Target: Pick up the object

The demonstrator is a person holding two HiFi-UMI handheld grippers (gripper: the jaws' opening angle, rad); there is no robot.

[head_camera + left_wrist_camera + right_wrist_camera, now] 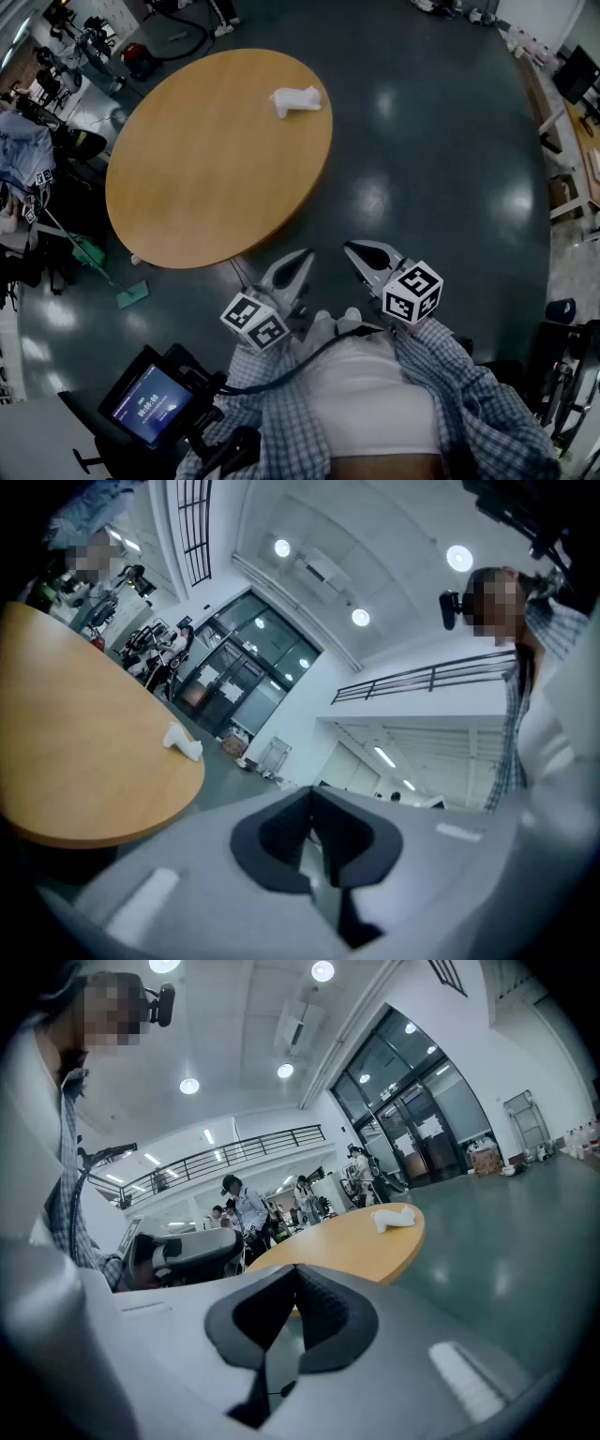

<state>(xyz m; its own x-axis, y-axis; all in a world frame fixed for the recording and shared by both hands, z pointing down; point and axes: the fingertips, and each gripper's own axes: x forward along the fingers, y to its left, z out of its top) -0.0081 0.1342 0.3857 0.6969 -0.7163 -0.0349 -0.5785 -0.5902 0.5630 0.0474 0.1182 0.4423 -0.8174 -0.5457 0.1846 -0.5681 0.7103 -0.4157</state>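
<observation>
A small white object [295, 99] lies on the far right part of a round wooden table [206, 178]. The same white object [183, 742] shows far off in the left gripper view, and as a white object [394, 1218] in the right gripper view. Both grippers are held close to the person's body, off the near edge of the table. My left gripper [300, 262] is shut with nothing in it, as its own view shows [314, 832]. My right gripper [361, 251] is also shut and empty [291, 1312].
A green-headed mop [94, 258] leans by the table's left side. A device with a lit screen [150, 403] sits at lower left. Desks and furniture [572, 141] stand at the right. Several people [239, 1208] stand beyond the table.
</observation>
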